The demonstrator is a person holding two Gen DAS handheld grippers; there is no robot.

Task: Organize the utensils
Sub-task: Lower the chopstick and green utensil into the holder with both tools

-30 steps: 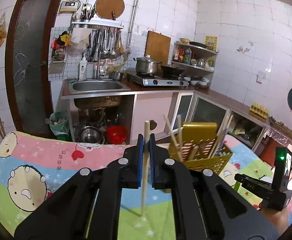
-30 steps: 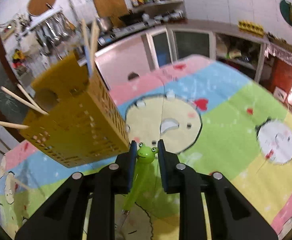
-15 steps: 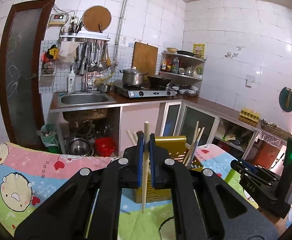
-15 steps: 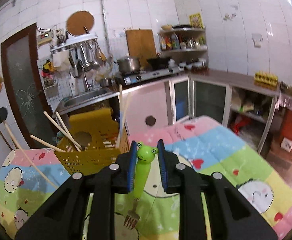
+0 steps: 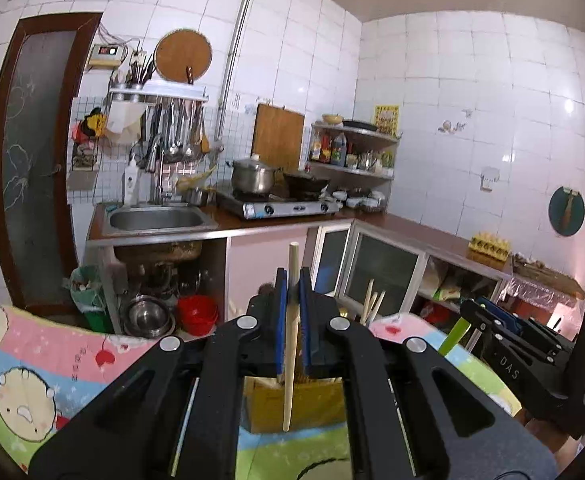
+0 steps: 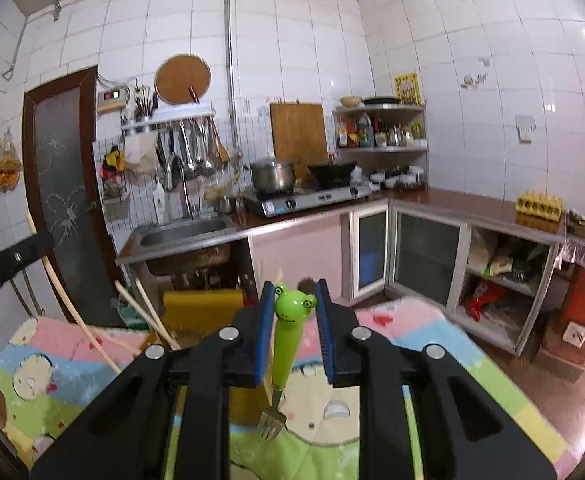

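My left gripper (image 5: 291, 280) is shut on a wooden chopstick (image 5: 291, 336), held upright just in front of the yellow utensil basket (image 5: 296, 404). Several chopsticks (image 5: 372, 304) stick out of the basket. My right gripper (image 6: 295, 296) is shut on a green frog-handled fork (image 6: 288, 332), tines pointing down, above the cartoon mat. The basket (image 6: 200, 308) shows to its left, with chopsticks (image 6: 148, 320) leaning out. The right gripper (image 5: 488, 316) and its fork handle also show in the left wrist view at the right.
The table wears a colourful cartoon mat (image 6: 372, 408). Behind it are a sink counter (image 5: 156, 220), a stove with pots (image 5: 276, 204) and open cabinets (image 6: 492, 280). Bowls and a red basin (image 5: 196, 312) sit under the sink.
Both grippers rose and tilted up to level. The basket dropped low in both views and sits partly behind the fingers. Each gripper kept its utensil.
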